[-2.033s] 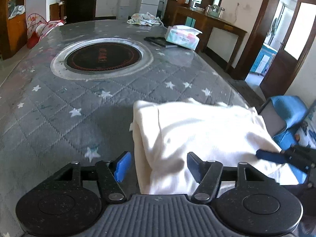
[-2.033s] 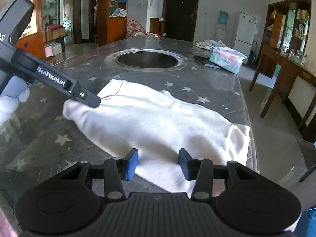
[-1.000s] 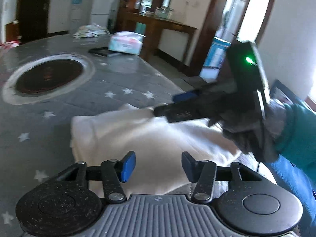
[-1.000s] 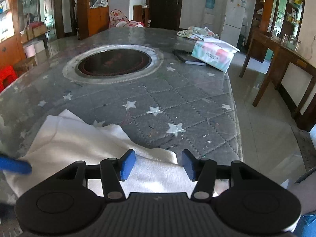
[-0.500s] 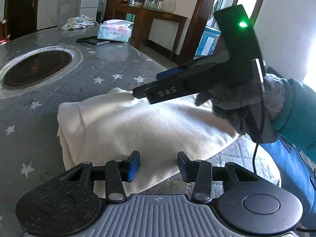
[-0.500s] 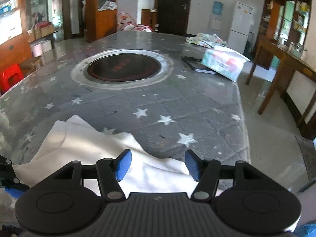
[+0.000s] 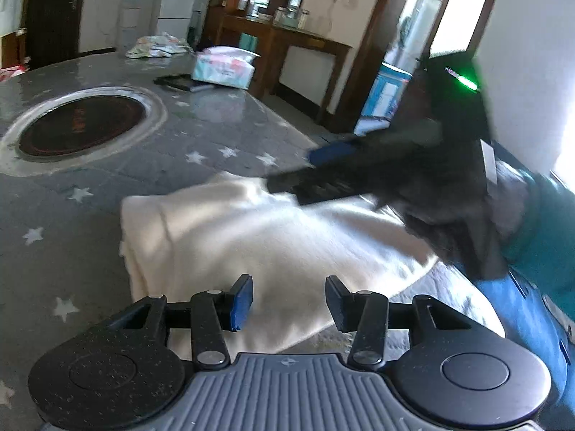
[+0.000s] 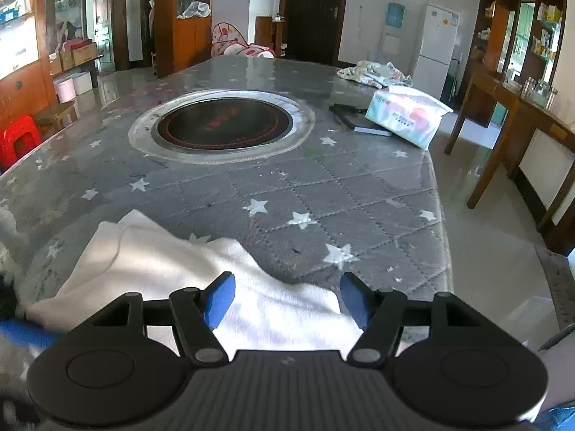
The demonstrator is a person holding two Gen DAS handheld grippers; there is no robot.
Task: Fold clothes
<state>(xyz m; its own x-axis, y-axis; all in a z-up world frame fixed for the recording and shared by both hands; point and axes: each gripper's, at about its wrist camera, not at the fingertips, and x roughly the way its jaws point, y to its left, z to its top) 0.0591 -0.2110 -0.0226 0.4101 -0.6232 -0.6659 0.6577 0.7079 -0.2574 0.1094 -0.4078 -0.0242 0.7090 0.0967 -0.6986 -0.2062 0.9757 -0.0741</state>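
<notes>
Garment: folded cream knit cloth (image 7: pixel 273 248) at centre frame on the grey star-quilted table (image 8: pixel 323 186), long axis left-right.
Left gripper (image 7: pixel 287 300): spread, empty, nearer its near edge.
Right gripper (image 8: pixel 287 300): spread, empty, over its far-right corner.

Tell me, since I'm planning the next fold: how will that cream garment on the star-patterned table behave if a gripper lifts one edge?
The cream garment will probably droop and bend, since it lies in soft rounded folds. It looks thick and fleecy, so likely grippy, not slippery. Its corner near the table edge may drag or slide off.
</notes>
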